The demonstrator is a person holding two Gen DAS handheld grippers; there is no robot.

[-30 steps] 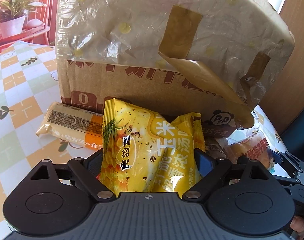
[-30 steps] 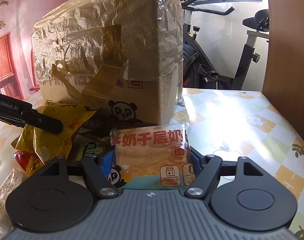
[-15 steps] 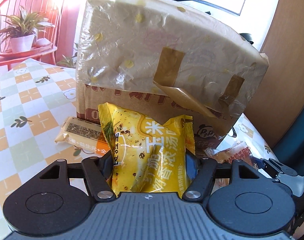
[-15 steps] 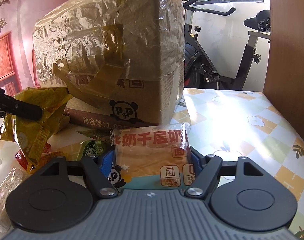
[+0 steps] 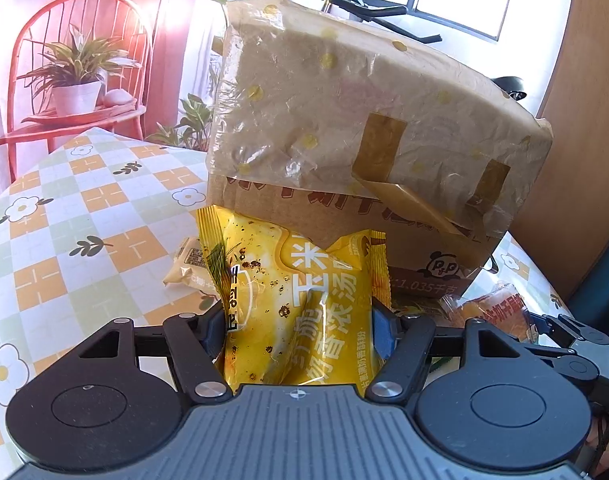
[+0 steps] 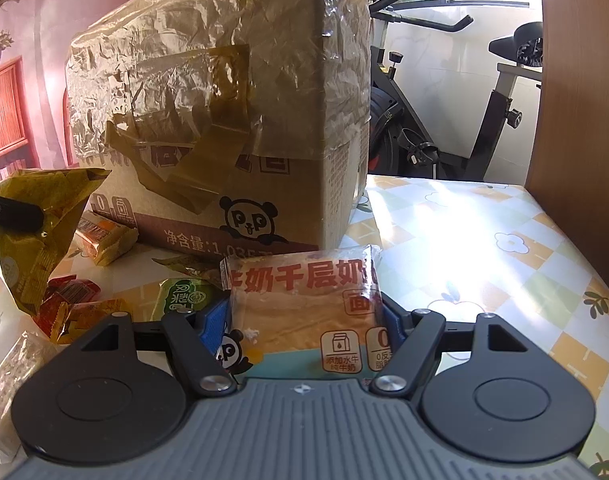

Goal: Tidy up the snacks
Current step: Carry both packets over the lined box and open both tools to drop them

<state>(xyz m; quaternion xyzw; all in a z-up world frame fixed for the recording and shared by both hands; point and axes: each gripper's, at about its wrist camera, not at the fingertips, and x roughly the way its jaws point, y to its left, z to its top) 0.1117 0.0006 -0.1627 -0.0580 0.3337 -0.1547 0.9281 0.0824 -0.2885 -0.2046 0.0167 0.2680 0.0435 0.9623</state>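
On the tabletop [image 6: 484,248] the cardboard box [image 6: 232,120] stands behind the loose snack packets [image 6: 104,236], the corn snack bag [image 5: 292,300] is raised before its left part, and the bread packet [image 6: 304,312] lies before its right corner.

- The yellow snack bag [image 5: 300,300] hides the bottom of the big box [image 5: 344,128].
- A pale snack pack [image 5: 186,264] peeks out behind the bag.
- The box top is cut off.
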